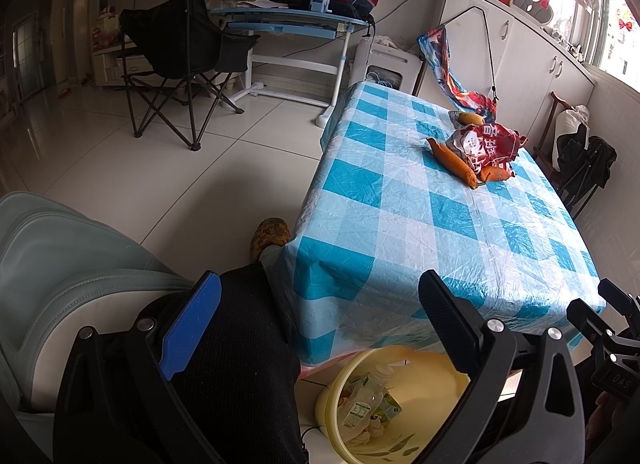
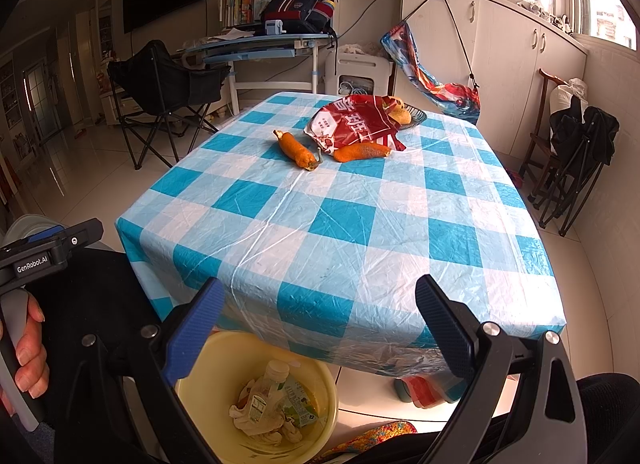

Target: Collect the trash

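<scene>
A red snack bag and two orange peels lie on the far part of the blue-checked table; they also show in the left wrist view, the bag and a peel. A yellow basin on the floor below the table's near edge holds a plastic bottle, a carton and tissues; it also shows in the left wrist view. My right gripper is open and empty above the basin. My left gripper is open and empty over my knee.
A dish with fruit stands behind the bag. A folding chair and a desk stand beyond the table. A folded chair leans at the right wall. A grey-green seat is at my left.
</scene>
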`<state>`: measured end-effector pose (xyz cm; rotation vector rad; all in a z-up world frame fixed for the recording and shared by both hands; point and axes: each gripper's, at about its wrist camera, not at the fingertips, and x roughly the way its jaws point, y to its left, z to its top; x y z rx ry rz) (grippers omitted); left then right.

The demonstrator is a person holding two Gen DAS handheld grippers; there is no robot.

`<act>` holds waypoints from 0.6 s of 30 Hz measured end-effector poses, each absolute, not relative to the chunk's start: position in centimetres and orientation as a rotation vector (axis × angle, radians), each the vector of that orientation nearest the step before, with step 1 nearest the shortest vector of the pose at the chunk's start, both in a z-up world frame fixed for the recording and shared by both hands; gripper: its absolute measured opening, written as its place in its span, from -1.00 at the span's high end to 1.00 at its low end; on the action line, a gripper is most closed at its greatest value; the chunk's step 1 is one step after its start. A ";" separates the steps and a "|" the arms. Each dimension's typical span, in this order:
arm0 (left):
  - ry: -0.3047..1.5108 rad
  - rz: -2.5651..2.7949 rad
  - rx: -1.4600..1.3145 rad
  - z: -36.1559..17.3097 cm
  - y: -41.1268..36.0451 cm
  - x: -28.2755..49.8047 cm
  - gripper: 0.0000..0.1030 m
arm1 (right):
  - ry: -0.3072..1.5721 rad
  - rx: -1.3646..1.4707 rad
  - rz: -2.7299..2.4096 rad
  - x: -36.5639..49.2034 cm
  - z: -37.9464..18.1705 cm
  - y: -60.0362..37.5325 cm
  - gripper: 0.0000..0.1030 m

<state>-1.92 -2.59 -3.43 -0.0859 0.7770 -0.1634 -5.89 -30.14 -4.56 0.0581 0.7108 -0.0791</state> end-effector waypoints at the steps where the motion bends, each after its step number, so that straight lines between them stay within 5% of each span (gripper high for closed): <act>1: 0.777 -0.163 -0.086 -3.4 -2.6 -1.9 -0.86 | 0.711 0.058 -0.079 -5.9 -4.6 -30.1 -0.79; 18: 0.778 -0.164 -0.086 -3.5 -2.5 -2.0 -0.86 | 0.709 0.059 -0.079 -5.9 -4.6 -30.1 -0.79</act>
